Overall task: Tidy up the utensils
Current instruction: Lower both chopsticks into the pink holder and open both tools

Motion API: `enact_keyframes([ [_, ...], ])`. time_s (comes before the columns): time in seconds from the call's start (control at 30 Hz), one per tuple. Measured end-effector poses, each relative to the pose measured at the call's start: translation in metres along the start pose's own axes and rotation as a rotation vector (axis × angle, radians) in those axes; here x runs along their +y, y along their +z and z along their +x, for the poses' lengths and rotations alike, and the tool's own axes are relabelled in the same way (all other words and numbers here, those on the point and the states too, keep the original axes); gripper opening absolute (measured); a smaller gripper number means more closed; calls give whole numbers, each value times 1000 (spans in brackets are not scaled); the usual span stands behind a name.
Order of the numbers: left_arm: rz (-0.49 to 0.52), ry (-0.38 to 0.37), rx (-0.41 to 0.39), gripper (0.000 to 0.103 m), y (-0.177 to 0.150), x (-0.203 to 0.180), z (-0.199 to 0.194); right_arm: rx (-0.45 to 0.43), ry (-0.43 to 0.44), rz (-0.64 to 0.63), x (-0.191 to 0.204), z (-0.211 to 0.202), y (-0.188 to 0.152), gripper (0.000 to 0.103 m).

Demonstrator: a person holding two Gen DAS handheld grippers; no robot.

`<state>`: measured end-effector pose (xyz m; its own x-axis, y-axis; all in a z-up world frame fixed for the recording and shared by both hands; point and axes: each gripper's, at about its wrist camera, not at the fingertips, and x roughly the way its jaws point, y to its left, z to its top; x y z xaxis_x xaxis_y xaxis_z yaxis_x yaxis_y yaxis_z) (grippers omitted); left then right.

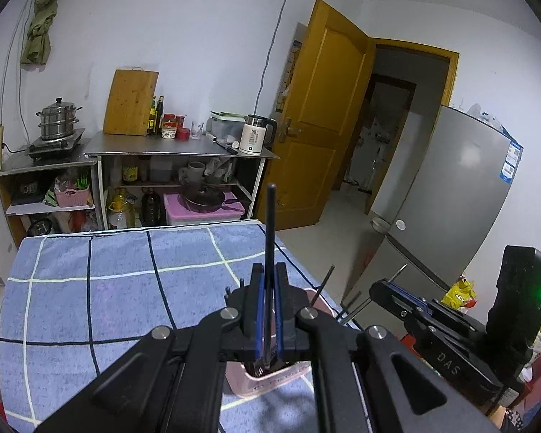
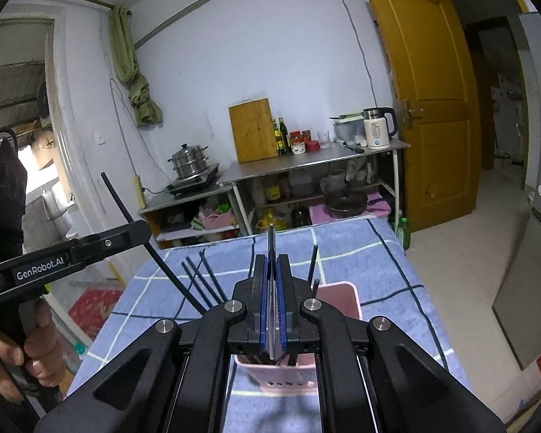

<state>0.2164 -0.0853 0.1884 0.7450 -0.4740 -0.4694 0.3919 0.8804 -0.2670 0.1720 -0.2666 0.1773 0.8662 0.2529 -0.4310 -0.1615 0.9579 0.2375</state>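
Partway: left gripper (image 1: 269, 274) clamps a black chopstick (image 1: 270, 223), right gripper (image 2: 271, 270) a metal utensil (image 2: 271, 245), both above the pink holder (image 2: 346, 297) on the checked cloth (image 1: 90, 288); several chopsticks (image 2: 202, 278) already inside.

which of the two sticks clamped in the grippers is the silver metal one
The one in the right gripper: its metal chopstick is thin, shiny and silver. The left gripper clamps a matte black chopstick.

"GenRobot.AI" on left gripper (image 2: 140, 232); "DAS" on right gripper (image 1: 382, 285).
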Motion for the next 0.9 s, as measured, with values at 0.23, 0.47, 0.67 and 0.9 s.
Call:
enact_keyframes([
  [0.23, -7, 6, 38, 5, -13, 3, 23, 31, -5, -5, -1, 18, -17, 5],
  [0.47, -11, 13, 73, 5, -34, 8, 37, 70, -11, -7, -3, 37, -36, 5],
  [0.67, -19, 18, 99, 5, -45, 12, 50, 105, -15, -2, -8, 52, -47, 5],
  [0.9, -18, 7, 135, 6, -58, 16, 61, 150, -18, 6, -12, 63, -60, 5],
])
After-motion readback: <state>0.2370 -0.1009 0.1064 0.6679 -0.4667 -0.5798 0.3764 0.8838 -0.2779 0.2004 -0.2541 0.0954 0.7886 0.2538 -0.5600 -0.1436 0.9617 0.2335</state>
